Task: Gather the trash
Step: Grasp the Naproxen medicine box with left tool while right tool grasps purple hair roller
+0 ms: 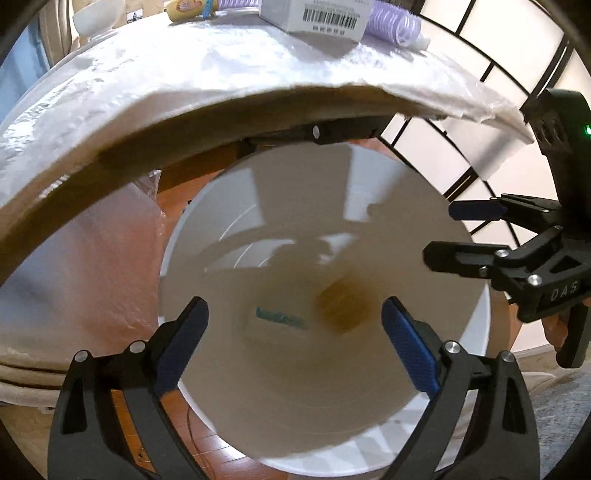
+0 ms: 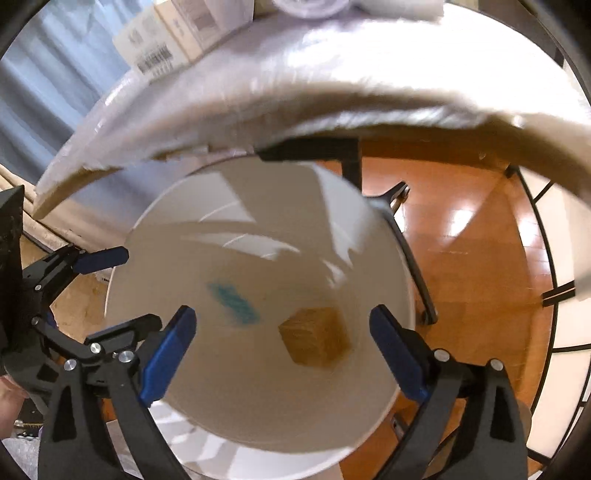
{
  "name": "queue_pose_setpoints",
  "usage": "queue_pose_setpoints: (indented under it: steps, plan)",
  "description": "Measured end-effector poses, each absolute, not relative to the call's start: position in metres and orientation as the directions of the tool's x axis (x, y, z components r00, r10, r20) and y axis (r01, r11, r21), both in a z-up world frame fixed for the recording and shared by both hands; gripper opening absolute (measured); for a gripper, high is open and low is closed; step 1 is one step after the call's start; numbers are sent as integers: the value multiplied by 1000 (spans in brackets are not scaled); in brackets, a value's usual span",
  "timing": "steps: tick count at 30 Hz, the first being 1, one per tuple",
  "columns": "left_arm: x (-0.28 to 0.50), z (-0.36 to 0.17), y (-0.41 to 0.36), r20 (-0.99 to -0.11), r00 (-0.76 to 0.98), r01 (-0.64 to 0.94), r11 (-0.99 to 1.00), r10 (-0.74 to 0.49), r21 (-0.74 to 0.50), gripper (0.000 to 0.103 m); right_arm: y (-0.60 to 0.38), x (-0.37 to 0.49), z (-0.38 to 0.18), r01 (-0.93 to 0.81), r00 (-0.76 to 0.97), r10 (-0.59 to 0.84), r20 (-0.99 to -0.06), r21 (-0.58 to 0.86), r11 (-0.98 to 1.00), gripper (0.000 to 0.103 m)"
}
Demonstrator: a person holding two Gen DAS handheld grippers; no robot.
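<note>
Right hand-held gripper (image 2: 282,354) wide open, left hand-held gripper (image 1: 295,345) likewise, teal wrapper (image 2: 232,303) lying diagonally in white bin (image 2: 258,424)

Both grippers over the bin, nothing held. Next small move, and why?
Probably lift the left gripper back toward the cloth-covered table. Both it and the right gripper hang open and empty over the white round bin, where a brown cardboard cube and a teal scrap already lie. A white barcoded box sits on the table, possibly trash.
</note>
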State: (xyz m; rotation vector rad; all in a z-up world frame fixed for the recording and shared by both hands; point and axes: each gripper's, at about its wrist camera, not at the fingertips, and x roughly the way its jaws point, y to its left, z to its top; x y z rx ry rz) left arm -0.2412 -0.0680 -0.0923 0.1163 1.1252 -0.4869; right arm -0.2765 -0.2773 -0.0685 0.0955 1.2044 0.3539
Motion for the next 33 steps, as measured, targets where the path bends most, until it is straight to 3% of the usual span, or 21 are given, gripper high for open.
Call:
queue_pose_setpoints:
  steps: [7,11,15,21,33]
  plan:
    - [-256,-49,-62,-841,417,422,893,-346,-158,96,-300,-291,-12,-226,452,304,-839,222,948,93]
    - [-269,6,-57,-748,518,447,877,-416,-179,96,-316,-292,37,-193,595,246,-765,161,968,93]
    - [-255,36,-67,-696,596,437,889,-401,-137,98,-327,-267,61,-186,647,255,-719,175,967,90]
    - [-207,31,-77,-695,617,419,902,-368,-105,98,-305,-229,51,-237,613,227,-757,97,967,67]
    - [-160,20,-89,-728,600,410,909,-332,-77,98,-285,-188,30,-241,558,250,-791,133,961,57]
